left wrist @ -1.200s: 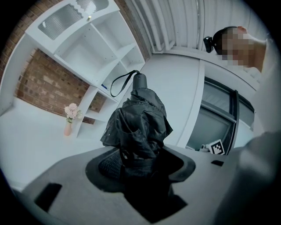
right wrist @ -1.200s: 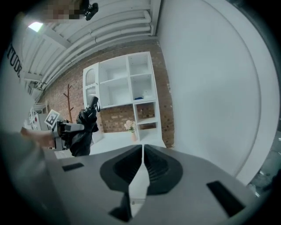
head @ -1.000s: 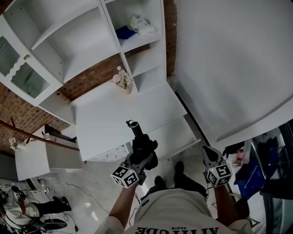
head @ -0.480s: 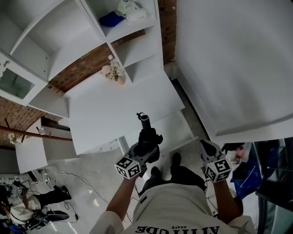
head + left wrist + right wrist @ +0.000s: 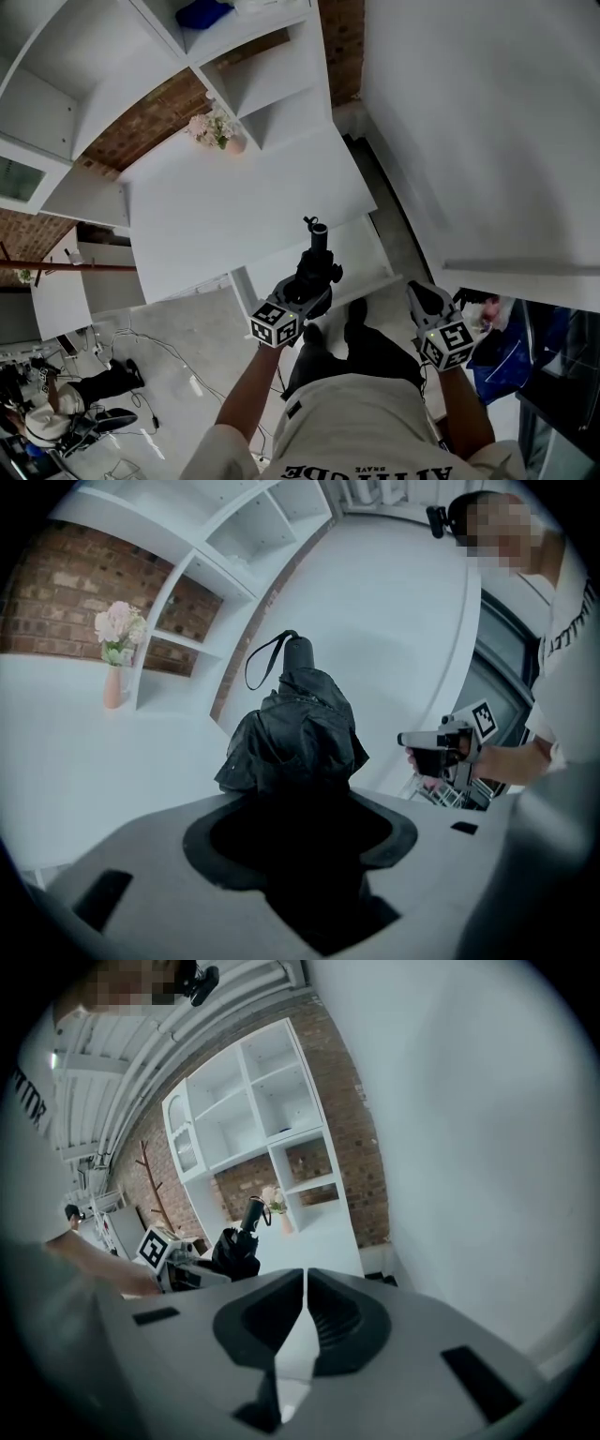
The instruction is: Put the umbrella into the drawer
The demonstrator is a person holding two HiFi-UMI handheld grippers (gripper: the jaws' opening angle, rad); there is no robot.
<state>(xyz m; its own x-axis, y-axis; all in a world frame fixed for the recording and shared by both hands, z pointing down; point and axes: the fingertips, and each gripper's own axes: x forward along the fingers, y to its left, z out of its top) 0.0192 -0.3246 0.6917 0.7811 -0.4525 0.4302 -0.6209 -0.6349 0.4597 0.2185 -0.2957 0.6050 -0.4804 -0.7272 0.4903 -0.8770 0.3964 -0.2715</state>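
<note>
The left gripper (image 5: 305, 292) is clamping the folded black umbrella (image 5: 315, 261), which is sticking out beyond its jaws over the drawer (image 5: 362, 251), seemingly pulled open. The right gripper (image 5: 425, 300) is hanging pinched together, empty, just right of that drawer.

In the left gripper view we lose the lower end of the umbrella (image 5: 298, 728) in the dark gap between the jaws, and we cannot make out the pads there. In the head view, the umbrella and left gripper (image 5: 309, 286) cover part of the drawer (image 5: 361, 255). The top edge cuts off the shelves (image 5: 272, 89) and a blue thing (image 5: 202, 11) too small to name.
</note>
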